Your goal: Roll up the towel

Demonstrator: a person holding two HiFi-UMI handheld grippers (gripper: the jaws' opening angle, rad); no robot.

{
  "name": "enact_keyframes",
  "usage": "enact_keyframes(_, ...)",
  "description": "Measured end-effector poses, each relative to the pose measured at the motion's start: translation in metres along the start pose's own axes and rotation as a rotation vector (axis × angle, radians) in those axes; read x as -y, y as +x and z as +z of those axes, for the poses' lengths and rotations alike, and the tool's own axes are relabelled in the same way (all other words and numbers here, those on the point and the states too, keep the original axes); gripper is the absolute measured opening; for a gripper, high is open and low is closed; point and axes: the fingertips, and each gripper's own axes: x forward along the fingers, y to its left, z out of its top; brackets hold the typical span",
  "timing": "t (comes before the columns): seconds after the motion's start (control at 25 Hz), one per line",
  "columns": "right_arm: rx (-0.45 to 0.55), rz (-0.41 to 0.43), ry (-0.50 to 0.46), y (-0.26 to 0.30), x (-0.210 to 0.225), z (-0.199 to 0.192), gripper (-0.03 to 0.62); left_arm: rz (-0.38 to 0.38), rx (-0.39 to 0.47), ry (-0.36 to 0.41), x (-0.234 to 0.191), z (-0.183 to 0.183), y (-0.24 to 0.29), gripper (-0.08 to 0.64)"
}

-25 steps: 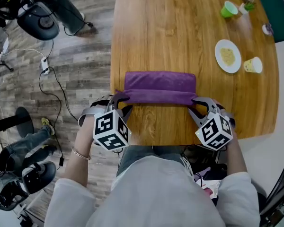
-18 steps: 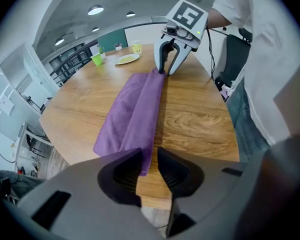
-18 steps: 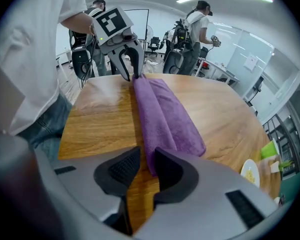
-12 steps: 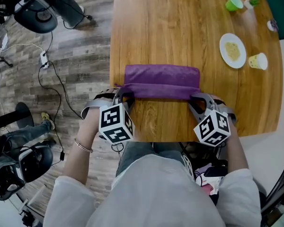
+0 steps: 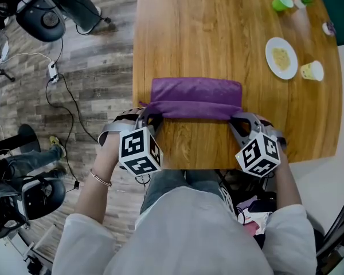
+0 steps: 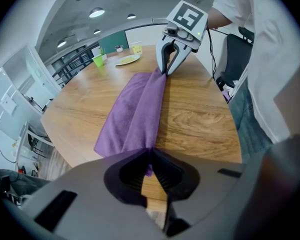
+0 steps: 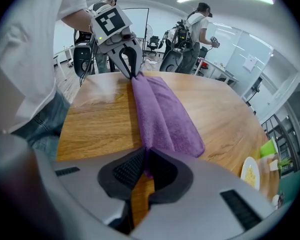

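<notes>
Left gripper (image 5: 147,116) and right gripper (image 5: 237,119), jaws just closed, pinch the towel (image 5: 195,93) at its near-edge corners; wide bench (image 5: 218,33) stretches beyond.

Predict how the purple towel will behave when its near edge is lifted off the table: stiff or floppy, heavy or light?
Probably floppy: the towel lies folded softly over itself. Likely light, being thin cloth. Its fuzzy surface should drag, not slide, on the wooden table.

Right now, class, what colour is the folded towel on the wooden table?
Purple. The folded cloth towel shows best in the head view.
</notes>
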Motion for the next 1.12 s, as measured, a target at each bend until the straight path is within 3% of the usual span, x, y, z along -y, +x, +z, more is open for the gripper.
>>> enact_keyframes(0.32, 0.0, 0.058, 0.065, -0.019, -0.028, -0.004, 0.026, -0.094, -0.013, -0.007, 0.034, -0.001, -0.018, 0.031)
enact_keyframes(1.12, 0.007, 0.06, 0.133, -0.012, 0.038, 0.008, 0.026, -0.051, -0.027, -0.134, -0.035, 0.011, -0.007, 0.034)
